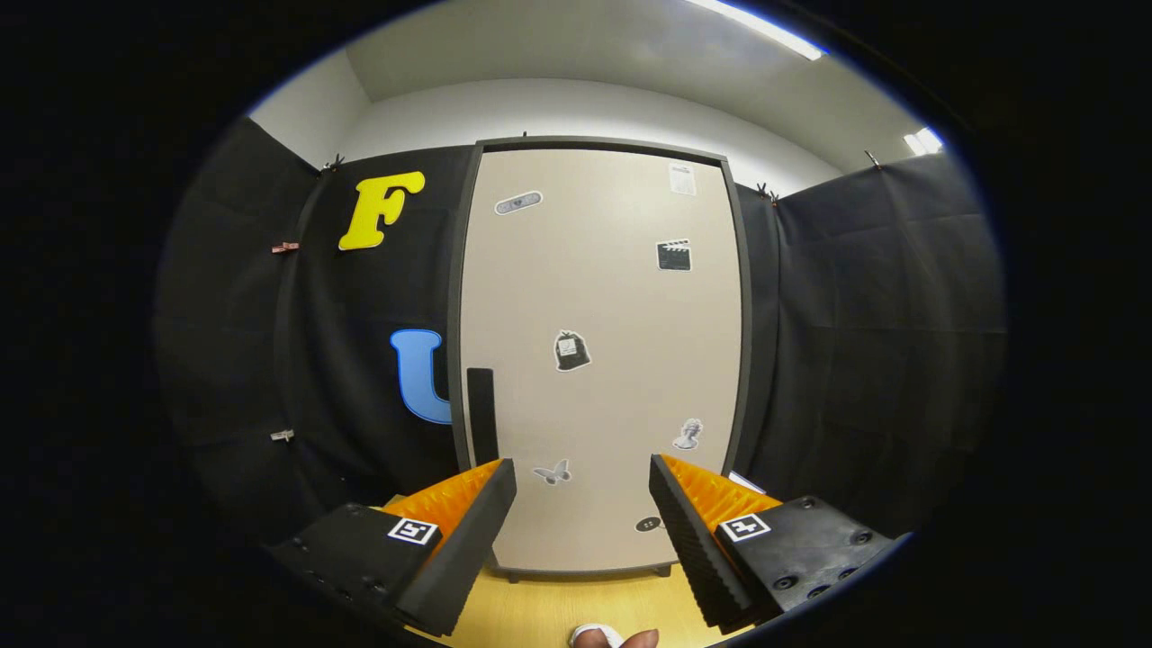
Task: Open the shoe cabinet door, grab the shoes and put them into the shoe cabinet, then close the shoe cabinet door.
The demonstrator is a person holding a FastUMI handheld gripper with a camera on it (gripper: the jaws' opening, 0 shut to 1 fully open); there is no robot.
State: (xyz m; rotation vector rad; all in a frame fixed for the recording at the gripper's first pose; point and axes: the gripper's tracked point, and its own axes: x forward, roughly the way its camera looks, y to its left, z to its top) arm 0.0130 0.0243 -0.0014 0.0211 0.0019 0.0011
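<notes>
- Plainly, the cabinet point(598, 360) stands upright on the desk point(558, 607), straight ahead of the tongs point(583, 477) and a little beyond them, with its door point(612, 297) shut.
- The tongs are spread wide and hold nothing; the left finger point(463, 531) and right finger point(693, 531) frame the lower part of the door without touching it.
- A dark, upright handle point(481, 414) sits near the door's left edge, just above the left finger's tip. That is the place to take hold, I judge.
- The door looks like a flat, stiff panel with a smooth face, so the fingers would likely slip on the face itself; the handle offers an edge to pinch or hook.
- With the handle on the left, the hinge is probably on the right, so the pull should swing outward in an arc; I cannot see the hinge.
- The cabinet seems light and stands on small feet, so a hard tug might drag it along the desk.
- Small stickers point(571, 349) dot the door; they matter little.
- A fingertip point(621, 637) shows at the desk's near edge, below the tongs.
- The opening step is not yet begun.
</notes>
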